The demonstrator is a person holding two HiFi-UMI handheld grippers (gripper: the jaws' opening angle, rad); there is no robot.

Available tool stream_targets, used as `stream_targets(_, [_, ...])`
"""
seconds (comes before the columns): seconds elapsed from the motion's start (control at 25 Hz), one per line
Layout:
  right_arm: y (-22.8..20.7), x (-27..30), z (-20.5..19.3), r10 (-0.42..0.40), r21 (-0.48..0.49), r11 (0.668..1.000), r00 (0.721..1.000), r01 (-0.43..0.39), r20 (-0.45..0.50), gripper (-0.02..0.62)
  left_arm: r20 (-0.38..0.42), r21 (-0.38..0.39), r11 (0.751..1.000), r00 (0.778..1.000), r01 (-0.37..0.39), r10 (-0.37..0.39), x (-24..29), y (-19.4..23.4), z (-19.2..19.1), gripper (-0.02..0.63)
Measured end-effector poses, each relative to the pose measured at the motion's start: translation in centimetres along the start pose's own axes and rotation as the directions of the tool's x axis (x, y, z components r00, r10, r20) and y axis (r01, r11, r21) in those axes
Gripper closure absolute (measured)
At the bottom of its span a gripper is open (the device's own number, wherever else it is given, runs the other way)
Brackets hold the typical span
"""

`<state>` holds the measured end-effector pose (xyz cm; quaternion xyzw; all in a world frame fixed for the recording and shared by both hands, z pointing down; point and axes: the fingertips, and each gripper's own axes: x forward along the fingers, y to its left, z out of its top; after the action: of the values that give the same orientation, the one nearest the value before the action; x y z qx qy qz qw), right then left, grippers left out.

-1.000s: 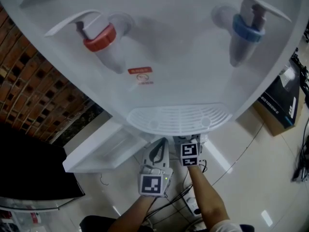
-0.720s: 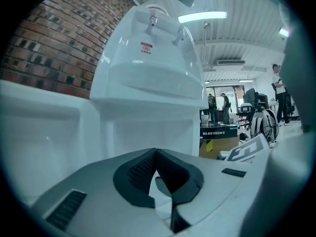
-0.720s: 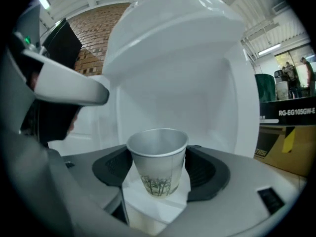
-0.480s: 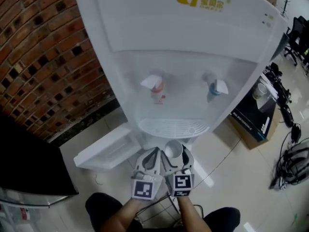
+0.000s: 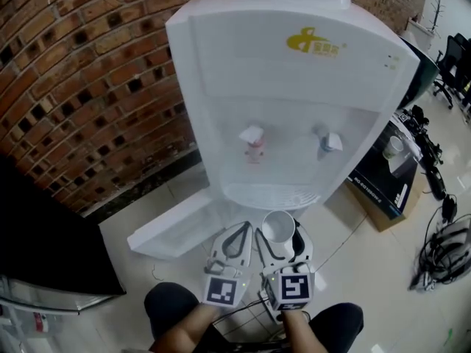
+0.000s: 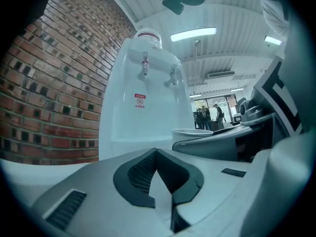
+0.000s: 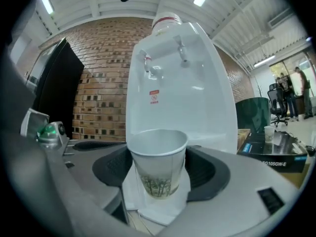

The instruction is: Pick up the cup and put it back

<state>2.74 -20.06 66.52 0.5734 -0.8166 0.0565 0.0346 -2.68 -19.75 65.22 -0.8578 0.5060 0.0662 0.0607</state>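
A white paper cup (image 5: 279, 226) with a green print stands upright between the jaws of my right gripper (image 5: 280, 235), which is shut on it, held in the air in front of the white water dispenser (image 5: 294, 101). In the right gripper view the cup (image 7: 157, 167) fills the gap between the black pads (image 7: 210, 174). My left gripper (image 5: 237, 235) hangs just to its left, shut with nothing in it, its tips meeting in the left gripper view (image 6: 157, 154). The cup's rim (image 6: 192, 131) shows there too.
The dispenser has a red tap (image 5: 254, 142), a blue tap (image 5: 329, 142) and a drip tray (image 5: 268, 195). A white panel (image 5: 176, 226) lies open on the floor at its left. There is a brick wall (image 5: 96, 87) behind, a black box (image 5: 394, 175) and cables (image 5: 441, 256) at right.
Both grippers have drawn back from under the drip tray, away from the dispenser. The cup, unseen a second ago, now shows in the right gripper.
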Motion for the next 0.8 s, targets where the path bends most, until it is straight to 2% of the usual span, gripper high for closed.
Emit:
stream_targets(0.16, [0.6, -0.4, 0.4, 0.023, -0.033, 0.999, 1.0, -0.023, 0.0, 0.253, 0.034, -0.004, 1.0, 0.999, -0.003, 0.003, -0.1, 0.1, 1.6, 0.614])
stream_targets(0.32, [0.8, -0.8, 1.5, 0.023, -0.011, 1.0, 1.0, -0.023, -0.012, 0.253, 0.024, 0.025, 1.0, 1.0, 0.015, -0.015, 0.3, 0.0, 2.6, 0.614])
stream_targets(0.44, [0.5, -1.6, 2.7, 0.022, -0.04, 0.999, 0.998, -0.024, -0.054, 0.255, 0.022, 0.034, 0.999, 0.999, 0.033, -0.033, 0.8, 0.2, 5.4, 0.614])
stream_targets(0.64, [1.4, -2.6, 8.7, 0.023, -0.055, 0.998, 0.996, -0.027, -0.084, 0.255, -0.026, 0.028, 0.999, 0.999, 0.023, -0.022, 0.9, 0.7, 11.7, 0.614])
stream_targets(0.8, [2.6, -4.2, 14.6, 0.025, -0.02, 0.999, 0.995, -0.027, -0.099, 0.256, -0.052, 0.025, 1.0, 0.999, 0.004, -0.003, 0.4, 0.5, 17.9, 0.614])
